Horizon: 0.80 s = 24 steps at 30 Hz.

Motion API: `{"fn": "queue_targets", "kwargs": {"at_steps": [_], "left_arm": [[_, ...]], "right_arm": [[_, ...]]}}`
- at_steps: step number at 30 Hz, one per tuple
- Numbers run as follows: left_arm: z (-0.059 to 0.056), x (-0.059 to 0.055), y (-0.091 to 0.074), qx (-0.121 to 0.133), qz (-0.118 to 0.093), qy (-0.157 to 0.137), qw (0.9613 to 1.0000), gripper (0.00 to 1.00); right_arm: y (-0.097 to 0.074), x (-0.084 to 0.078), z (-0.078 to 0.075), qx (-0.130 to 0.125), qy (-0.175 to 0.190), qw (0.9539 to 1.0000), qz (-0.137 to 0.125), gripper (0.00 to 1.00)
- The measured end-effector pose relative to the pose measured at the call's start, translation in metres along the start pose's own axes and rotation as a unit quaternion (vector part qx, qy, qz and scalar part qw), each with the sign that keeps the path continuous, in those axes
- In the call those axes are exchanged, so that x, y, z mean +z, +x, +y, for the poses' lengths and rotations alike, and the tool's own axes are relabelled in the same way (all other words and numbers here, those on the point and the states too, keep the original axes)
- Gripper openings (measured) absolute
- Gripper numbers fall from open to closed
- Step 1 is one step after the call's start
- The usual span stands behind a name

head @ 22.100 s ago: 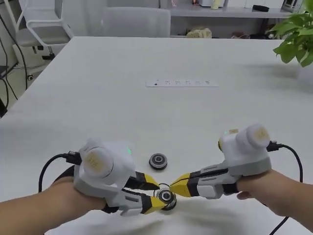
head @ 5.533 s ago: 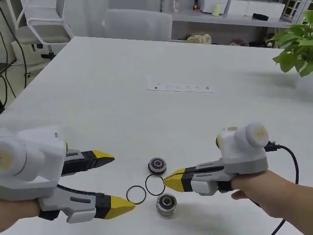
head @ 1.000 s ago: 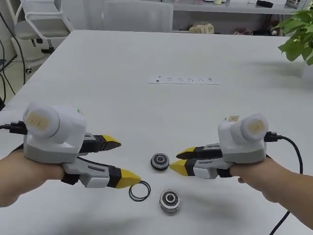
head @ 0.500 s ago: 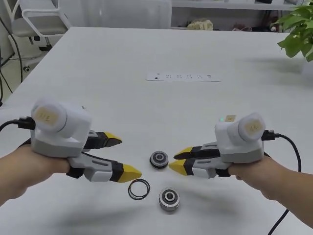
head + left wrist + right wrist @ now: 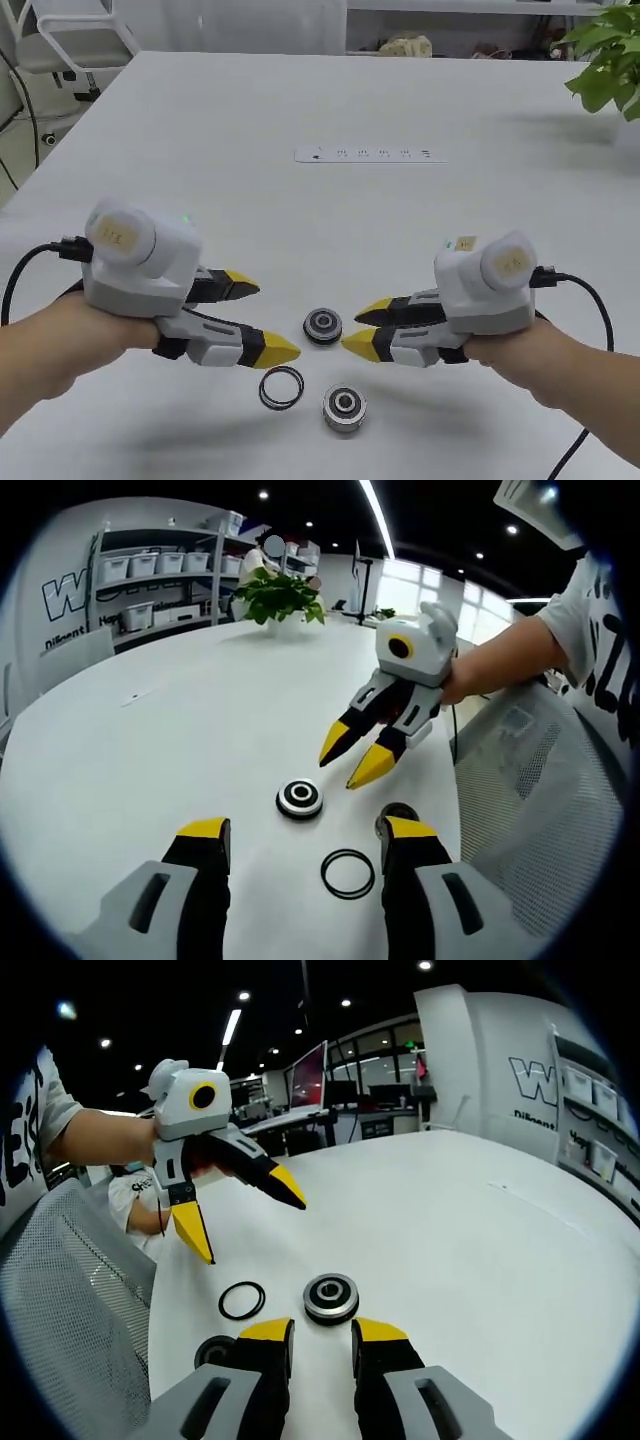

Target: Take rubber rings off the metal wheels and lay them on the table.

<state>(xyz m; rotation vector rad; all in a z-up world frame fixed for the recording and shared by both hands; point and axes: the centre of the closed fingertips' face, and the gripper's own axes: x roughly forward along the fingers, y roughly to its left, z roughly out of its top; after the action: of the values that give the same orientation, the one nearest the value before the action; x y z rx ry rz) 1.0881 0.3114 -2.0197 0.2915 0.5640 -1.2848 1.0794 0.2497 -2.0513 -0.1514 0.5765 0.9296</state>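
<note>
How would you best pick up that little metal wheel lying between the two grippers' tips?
Probably by its outer rim, one jaw on each opposite side, coming down from above: the metal wheel lies flat on the table, so its round edge is what the jaws can close across. The right gripper is close beside it.

Between your left gripper and right gripper the passage is narrow and obstructed. One metal wheel lies on the desk directly between the two sets of fingers, touching neither. A second wheel lies nearer you, below the right gripper. The black rubber rings lie overlapped just beside it, under the left gripper's lower finger. Beyond the first wheel, open desk surface runs to a flat power strip, well apart. A plant overhangs the far right corner. Your left fingers are spread wide, your right fingers narrowly parted.
</note>
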Motion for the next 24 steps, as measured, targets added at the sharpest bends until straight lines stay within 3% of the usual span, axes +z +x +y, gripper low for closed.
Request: {"fn": "queue_targets", "kwargs": {"at_steps": [24], "left_arm": [[0.005,0.004,0.027,-0.011,0.002,-0.004,0.9999,0.47]], "right_arm": [[0.009,-0.007,-0.003,-0.004,-0.004,1.0,0.005,0.23]]}}
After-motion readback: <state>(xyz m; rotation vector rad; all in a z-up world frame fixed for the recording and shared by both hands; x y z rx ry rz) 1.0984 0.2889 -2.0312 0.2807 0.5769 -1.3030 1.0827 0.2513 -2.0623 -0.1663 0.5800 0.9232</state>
